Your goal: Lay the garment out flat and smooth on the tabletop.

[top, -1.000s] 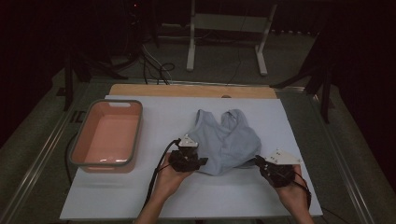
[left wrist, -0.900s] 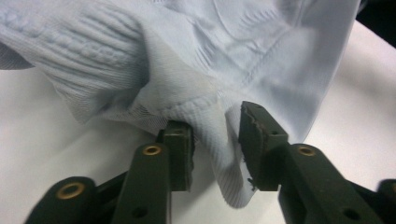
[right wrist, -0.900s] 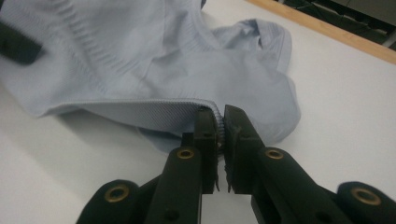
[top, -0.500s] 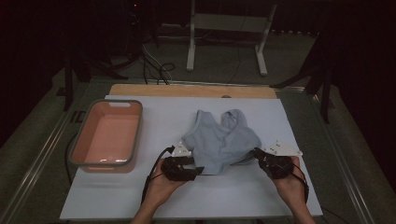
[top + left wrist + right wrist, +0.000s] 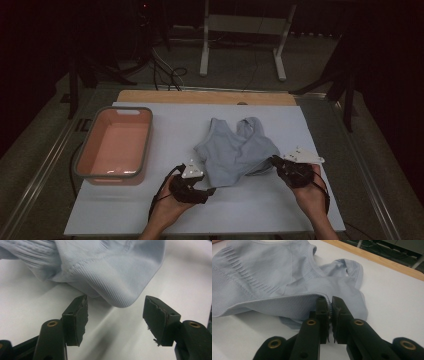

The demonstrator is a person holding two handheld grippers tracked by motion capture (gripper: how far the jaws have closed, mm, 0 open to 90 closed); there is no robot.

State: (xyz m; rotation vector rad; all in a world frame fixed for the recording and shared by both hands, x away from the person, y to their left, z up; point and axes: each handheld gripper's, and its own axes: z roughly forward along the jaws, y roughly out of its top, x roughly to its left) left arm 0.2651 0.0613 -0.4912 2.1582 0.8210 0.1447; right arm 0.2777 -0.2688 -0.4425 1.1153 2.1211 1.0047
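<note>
Left hand-held gripper (image 5: 206, 190) sits low on the desk (image 5: 165, 210) w/ jaws spread, nothing between the pads; they've just been opening. In left gripper view the top's (image 5: 105, 270) ribbed hem corner lies just ahead of the gap, clear of both pads (image 5: 81, 315). Right hand-held gripper (image 5: 274, 161) is pressed together on the top's ribbed hem at its right side; in right gripper view the fabric edge is pinched between the two black jaws, hem lifted a bit off the desk there.

Top: pale blue, sleeveless, rumpled, mid-desk, straps toward the far edge, hem toward the person. Left hand (image 5: 167, 212) & right hand (image 5: 311, 197) come in from the near edge, one on each side of it.

Tub (image 5: 82, 157): pink, grey rim, rectangular, on the desk's left part, well apart from the top & near the left hand-held gripper. Inside looks bare, pink floor & walls showing. Wood strip (image 5: 200, 96) runs along the desk's far edge.
</note>
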